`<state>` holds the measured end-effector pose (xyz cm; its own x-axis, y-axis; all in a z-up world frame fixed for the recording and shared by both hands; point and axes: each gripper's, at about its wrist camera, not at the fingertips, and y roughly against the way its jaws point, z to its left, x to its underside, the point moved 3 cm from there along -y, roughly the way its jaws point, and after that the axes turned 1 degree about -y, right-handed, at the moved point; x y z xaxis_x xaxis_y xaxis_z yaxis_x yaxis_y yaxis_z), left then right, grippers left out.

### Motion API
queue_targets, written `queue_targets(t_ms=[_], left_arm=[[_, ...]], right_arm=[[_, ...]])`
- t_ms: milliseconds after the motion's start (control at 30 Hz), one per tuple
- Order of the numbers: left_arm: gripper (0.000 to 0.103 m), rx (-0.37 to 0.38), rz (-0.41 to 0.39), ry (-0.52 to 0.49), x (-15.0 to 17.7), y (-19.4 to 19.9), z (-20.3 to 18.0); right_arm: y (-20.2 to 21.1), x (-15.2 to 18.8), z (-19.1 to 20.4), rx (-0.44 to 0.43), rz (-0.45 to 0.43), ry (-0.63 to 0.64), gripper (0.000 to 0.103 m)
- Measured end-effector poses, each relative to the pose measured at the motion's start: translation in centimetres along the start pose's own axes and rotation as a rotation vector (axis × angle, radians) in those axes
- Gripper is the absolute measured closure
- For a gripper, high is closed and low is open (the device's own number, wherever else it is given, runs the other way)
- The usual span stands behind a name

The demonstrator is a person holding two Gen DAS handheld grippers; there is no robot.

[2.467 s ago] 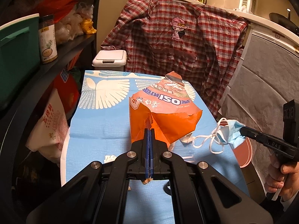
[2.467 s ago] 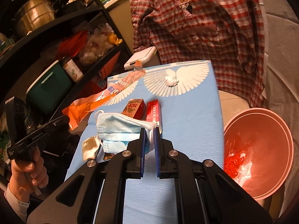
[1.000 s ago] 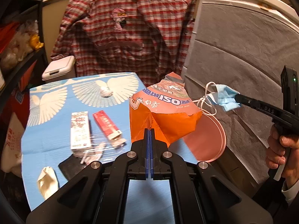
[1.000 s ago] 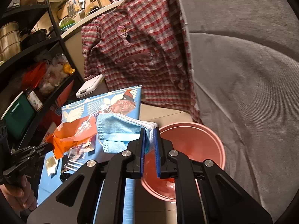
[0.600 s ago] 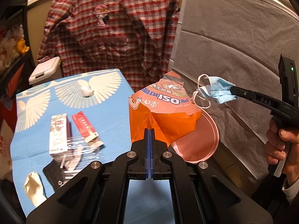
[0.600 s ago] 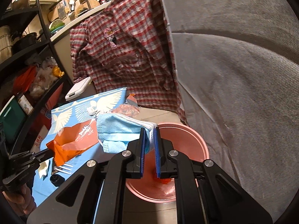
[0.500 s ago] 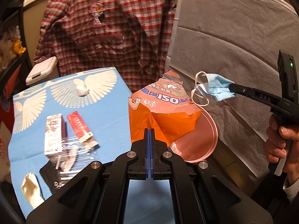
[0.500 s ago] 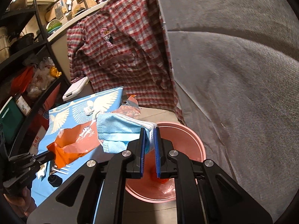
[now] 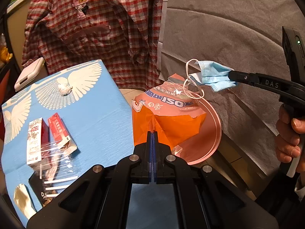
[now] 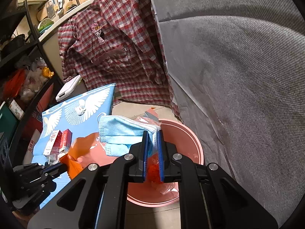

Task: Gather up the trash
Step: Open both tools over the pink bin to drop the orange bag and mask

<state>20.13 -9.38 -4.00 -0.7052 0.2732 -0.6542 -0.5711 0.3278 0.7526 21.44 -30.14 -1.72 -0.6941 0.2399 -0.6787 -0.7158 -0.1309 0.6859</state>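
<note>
My left gripper (image 9: 152, 133) is shut on an orange snack bag (image 9: 167, 114), which hangs over the near rim of the pink bin (image 9: 213, 133). My right gripper (image 10: 152, 133) is shut on a light blue face mask (image 10: 122, 133), held above the pink bin (image 10: 192, 143) on the floor. In the left wrist view the mask (image 9: 213, 74) dangles from the right gripper (image 9: 232, 75) with its white ear loops hanging. In the right wrist view the left gripper (image 10: 63, 166) and the orange bag (image 10: 80, 152) show at lower left. Red wrappers lie inside the bin.
The blue table (image 9: 95, 110) with white wing prints holds two small cartons (image 9: 47, 133), clear wrap with white sticks, a crumpled tissue (image 9: 63, 89) and a white scrap. A plaid shirt (image 9: 95, 28) hangs behind. Grey sofa fabric (image 10: 238, 76) rises on the right; a shelf stands at left.
Both grippers have moved right, off the table toward the pink bin, with the bag and the mask still held. The bin sits closer under both now.
</note>
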Motion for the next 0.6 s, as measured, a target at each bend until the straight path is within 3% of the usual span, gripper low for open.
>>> queue_targets(t_ms=[267,333,367,467,600], left_arm=[[0.102,0.017,0.024,0.003,-0.7,-2.1,-0.7],[0.097,0.023,0.021,0.002,-0.9,-2.3,-0.9],[0.089,0.027,0.017,0.006,-1.0,-2.3,-0.8],[0.086,0.033,0.009,0.024,-1.3,-2.4,-0.6],[0.086,0.034,0.007,0.026,-1.2,-2.3,-0.6]], right_arm=[[-1.1,0.2,-0.4,0.005,0.036,-0.006,0.089],[-1.5,0.2,-0.4,0.012,0.044,-0.008,0.087],[-1.6,0.2,-0.4,0.011,0.048,-0.011,0.081],[-1.6,0.2,-0.5,0.018,0.047,-0.017,0.068],[-1.6,0.2,-0.5,0.017,0.043,-0.013,0.066]])
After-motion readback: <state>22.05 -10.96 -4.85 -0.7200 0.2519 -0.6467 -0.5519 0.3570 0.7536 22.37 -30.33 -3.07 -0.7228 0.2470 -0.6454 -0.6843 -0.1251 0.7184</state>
